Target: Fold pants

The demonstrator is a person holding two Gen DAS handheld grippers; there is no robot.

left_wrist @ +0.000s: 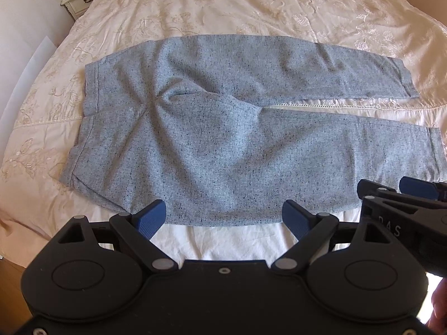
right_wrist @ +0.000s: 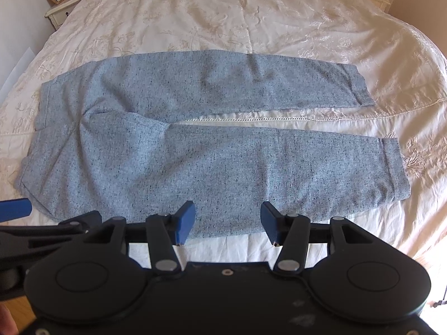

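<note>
A cream embroidered bedspread (right_wrist: 251, 22) stretches ahead of both tools. Grey flecked sweatpants (right_wrist: 173, 162) lie flat just beyond the fingertips, waistband leftward. Left gripper (left_wrist: 225, 217) and right gripper (right_wrist: 227, 220) hover spread, holding nothing.

Both wrist views near, facing pants (left_wrist: 223, 128), bed (right_wrist: 251, 14)

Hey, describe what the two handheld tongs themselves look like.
Both the left tongs and right tongs have matte black plastic bodies with two round housings, silver pivot pins, and ribbed blue pads on the fingers. White letters "DAS" mark the right one's side. No cables visible.
</note>
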